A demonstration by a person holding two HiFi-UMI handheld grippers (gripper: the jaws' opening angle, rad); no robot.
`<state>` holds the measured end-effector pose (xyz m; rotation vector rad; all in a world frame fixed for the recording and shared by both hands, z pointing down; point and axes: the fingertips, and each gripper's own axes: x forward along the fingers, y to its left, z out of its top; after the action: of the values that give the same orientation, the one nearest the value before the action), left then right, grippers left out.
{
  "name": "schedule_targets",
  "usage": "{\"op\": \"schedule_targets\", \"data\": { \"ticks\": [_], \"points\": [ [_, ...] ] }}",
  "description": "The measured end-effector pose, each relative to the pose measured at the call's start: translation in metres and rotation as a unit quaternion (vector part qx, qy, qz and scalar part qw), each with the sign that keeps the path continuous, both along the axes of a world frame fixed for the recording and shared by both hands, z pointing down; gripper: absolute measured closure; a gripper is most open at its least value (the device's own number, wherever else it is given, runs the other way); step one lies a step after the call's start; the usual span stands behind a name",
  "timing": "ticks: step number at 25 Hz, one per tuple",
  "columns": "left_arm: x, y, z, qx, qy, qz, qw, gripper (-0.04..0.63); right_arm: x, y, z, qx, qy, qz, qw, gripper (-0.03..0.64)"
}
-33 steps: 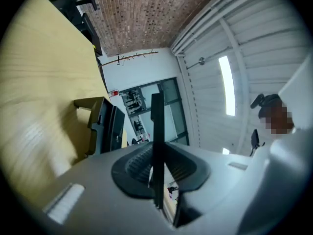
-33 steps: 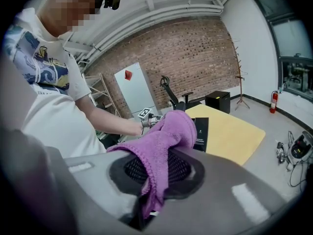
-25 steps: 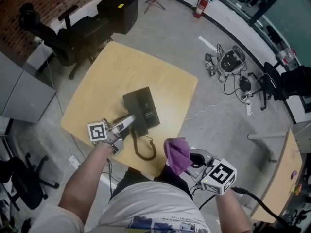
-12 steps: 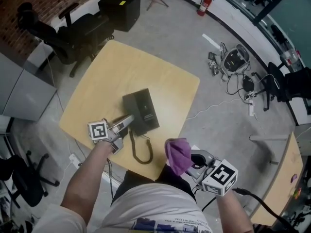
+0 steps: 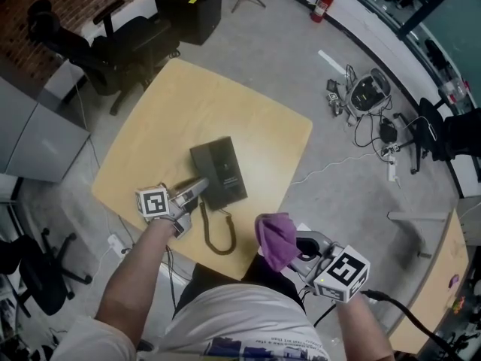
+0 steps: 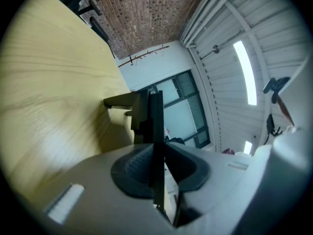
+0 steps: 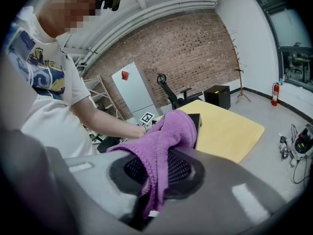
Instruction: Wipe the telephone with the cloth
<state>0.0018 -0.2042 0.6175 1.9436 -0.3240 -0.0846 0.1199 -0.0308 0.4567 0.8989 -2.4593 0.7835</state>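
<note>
The black telephone (image 5: 219,171) lies in the middle of the light wooden table (image 5: 248,126), its coiled cord (image 5: 214,235) trailing toward the near edge. My left gripper (image 5: 197,192) is at the phone's near left corner. In the left gripper view a thin black edge of the telephone (image 6: 155,131) stands clamped between the jaws of the left gripper (image 6: 156,168). The purple cloth (image 5: 275,239) hangs bunched from my right gripper (image 5: 291,251), which is off the table's near edge, by the person's torso. In the right gripper view the cloth (image 7: 168,133) is pinched in the right gripper (image 7: 155,180).
Black office chairs (image 5: 113,47) and a black box (image 5: 188,6) stand on the floor beyond the table's far left. Cables and devices (image 5: 364,96) lie on the floor to the right. A second table's corner (image 5: 440,277) shows at the lower right.
Both grippers keep their places and their grips. Only the head view has shifted slightly.
</note>
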Motion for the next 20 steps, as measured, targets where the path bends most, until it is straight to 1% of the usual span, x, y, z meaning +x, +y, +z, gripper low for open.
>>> {"op": "schedule_targets", "data": {
  "ticks": [3,6,11,15,17,20],
  "points": [
    [-0.005,-0.001,0.006,0.005,-0.025,-0.003,0.9997,0.518,-0.003,-0.002,-0.001,0.001,-0.003,-0.004,1.000,0.574],
    [-0.006,-0.002,0.008,-0.002,-0.028,-0.005,0.9996,0.518,-0.004,-0.005,-0.002,0.000,-0.003,-0.006,1.000,0.574],
    [-0.008,-0.004,0.013,-0.004,-0.038,-0.012,0.9992,0.515,-0.005,-0.007,-0.003,0.002,-0.001,-0.003,1.000,0.574],
    [-0.011,-0.007,0.018,0.017,-0.074,-0.019,0.9970,0.500,-0.007,-0.008,-0.001,0.004,0.006,-0.002,1.000,0.574],
    [-0.007,-0.006,0.017,0.021,-0.091,-0.017,0.9955,0.476,-0.006,-0.008,0.001,0.004,0.008,-0.002,1.000,0.574],
    [-0.002,-0.006,0.014,0.027,-0.104,-0.015,0.9941,0.458,-0.009,-0.007,0.001,0.006,0.008,-0.007,1.000,0.574]
  ]
}}
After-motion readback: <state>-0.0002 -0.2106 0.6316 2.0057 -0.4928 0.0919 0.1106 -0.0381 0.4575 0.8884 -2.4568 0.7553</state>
